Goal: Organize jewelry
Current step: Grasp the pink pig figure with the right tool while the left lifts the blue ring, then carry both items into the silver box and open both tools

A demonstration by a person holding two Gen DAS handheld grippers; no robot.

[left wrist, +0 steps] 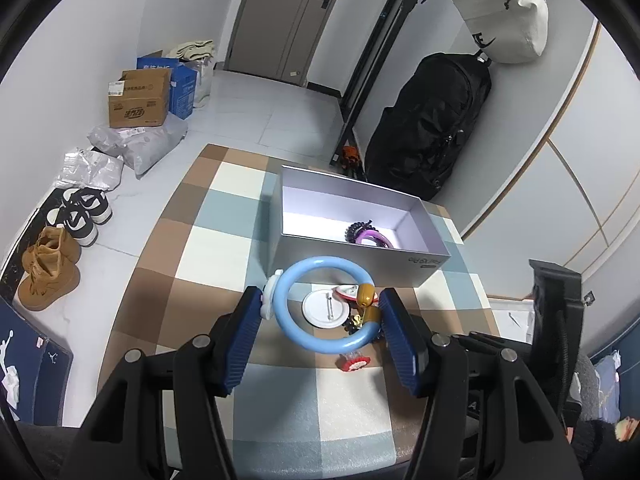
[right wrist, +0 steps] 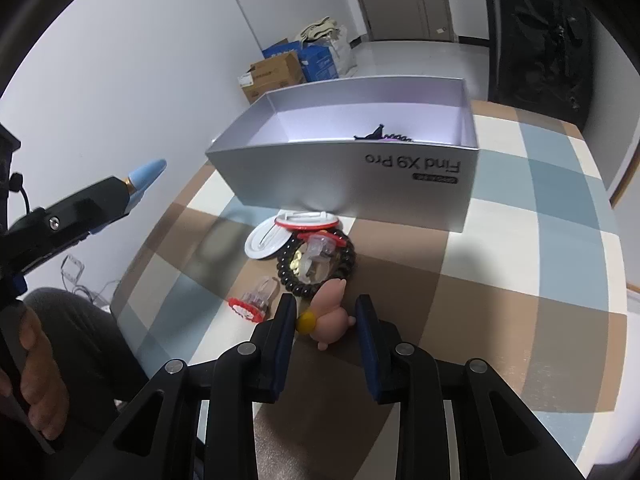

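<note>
Left wrist view: left tongs (left wrist: 322, 312) pinching a light-blue smooth plastic bangle (left wrist: 325, 305) across its width, one pad on the white charm at its rim, the other by the two mustard-gold beads (left wrist: 366, 295). Bangle held above the checked tan, blue and cream table (left wrist: 192, 248), just short of the open silver cardboard box (left wrist: 352, 264). Purple hair items (left wrist: 370, 235) already lying inside the box.

Right wrist view: right tongs (right wrist: 326, 318) half-closed around a small pink rubbery figure charm (right wrist: 332, 312) with a yellow bead (right wrist: 306, 322); left pad apparently touching the bead, right pad just beside the figure, firm contact not confirmed. Nearby on the table: black bead bracelet (right wrist: 316, 260), white round pin badge (right wrist: 266, 242), red-rimmed clear clip (right wrist: 254, 300).

Handling judgement: bangle light, stiff, glossy, likely slippery; grip across the ring at charm and beads looks sound. Pink figure probably soft, light, compressible; best taken across its plump body, not by the bead, which could roll out. Bracelet limp; pinch one side of the strand.
</note>
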